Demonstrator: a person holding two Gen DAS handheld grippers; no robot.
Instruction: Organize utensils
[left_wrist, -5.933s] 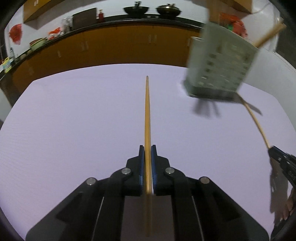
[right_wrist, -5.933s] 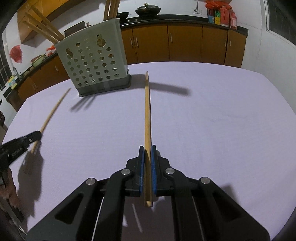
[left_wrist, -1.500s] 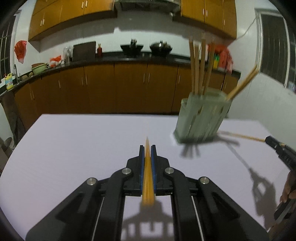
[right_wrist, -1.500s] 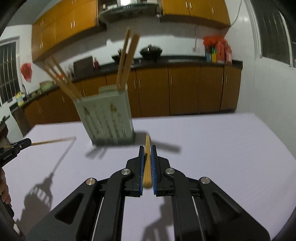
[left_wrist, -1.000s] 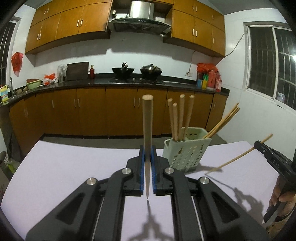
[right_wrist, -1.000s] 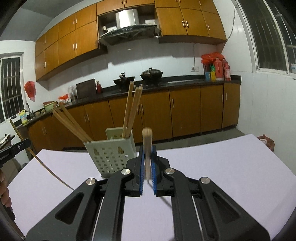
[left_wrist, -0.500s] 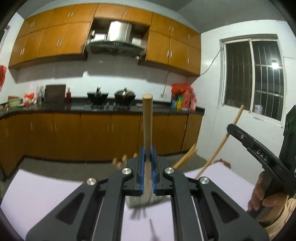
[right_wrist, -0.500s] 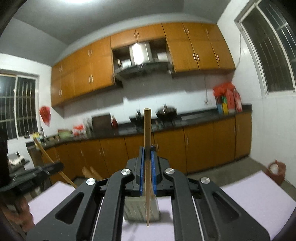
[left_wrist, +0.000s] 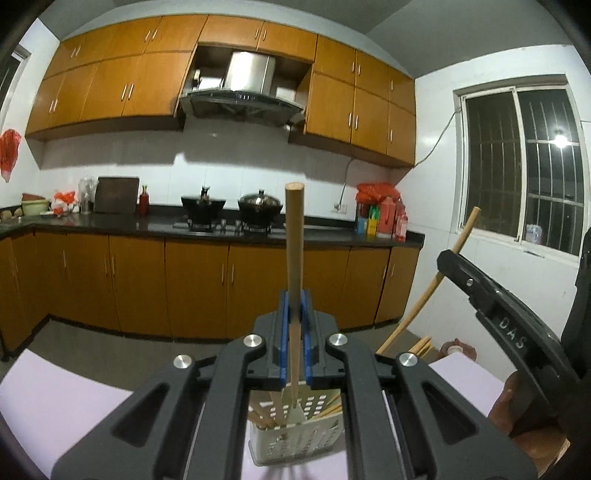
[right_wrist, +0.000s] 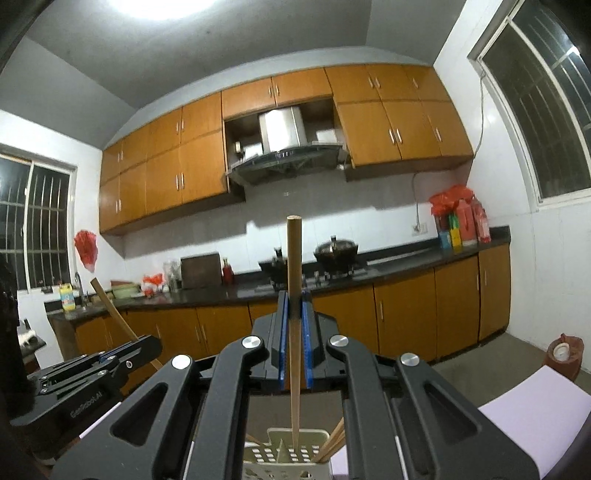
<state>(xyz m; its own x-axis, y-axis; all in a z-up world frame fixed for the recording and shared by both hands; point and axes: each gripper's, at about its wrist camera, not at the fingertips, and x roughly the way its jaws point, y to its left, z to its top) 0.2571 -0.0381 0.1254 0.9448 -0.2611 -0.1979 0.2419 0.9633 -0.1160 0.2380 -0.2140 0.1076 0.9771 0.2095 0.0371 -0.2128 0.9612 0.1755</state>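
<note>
My left gripper (left_wrist: 294, 314) is shut on a wooden chopstick (left_wrist: 294, 236) that stands upright, its thin tip hanging just over the pale perforated utensil holder (left_wrist: 295, 439). My right gripper (right_wrist: 294, 317) is shut on a second chopstick (right_wrist: 294, 277), also upright, with its tip above the same holder (right_wrist: 284, 458). The holder has several chopsticks leaning in it. In the left wrist view the right gripper (left_wrist: 448, 260) shows at the right with its chopstick (left_wrist: 443, 273). The right wrist view shows the left gripper (right_wrist: 146, 345) low at the left.
The holder stands on a table covered in a lilac cloth (left_wrist: 55, 398). Beyond it are a dark counter with two woks (left_wrist: 229, 206), orange cabinets and barred windows. A hand (left_wrist: 524, 421) grips the right tool at the right edge.
Both grippers rose and tilted up from the table; each chopstick turned from lying forward to upright. The holder slid from mid-view to below the fingers, and the two grippers came close together.
</note>
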